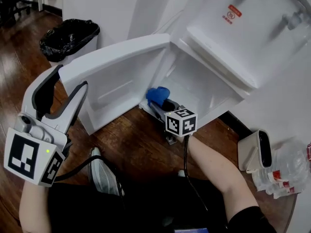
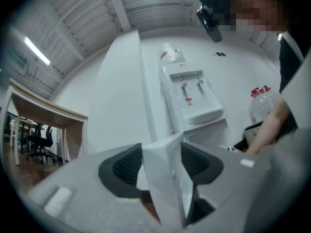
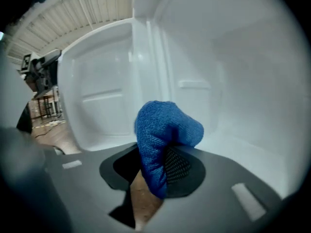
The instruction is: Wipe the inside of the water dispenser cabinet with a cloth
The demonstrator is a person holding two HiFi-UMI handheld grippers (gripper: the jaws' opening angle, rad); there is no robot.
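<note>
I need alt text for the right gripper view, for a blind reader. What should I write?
The right gripper is shut on a bunched blue cloth that sticks up from its jaws. Behind it lies the white inside of the water dispenser cabinet, with the open cabinet door at the left.

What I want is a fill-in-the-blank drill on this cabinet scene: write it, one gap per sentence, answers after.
The right gripper is shut on a ____ cloth. The left gripper clamps the cabinet door, which stands ____. The bin on the floor is lined with a ____ bag.
Missing words: blue; open; black.
</note>
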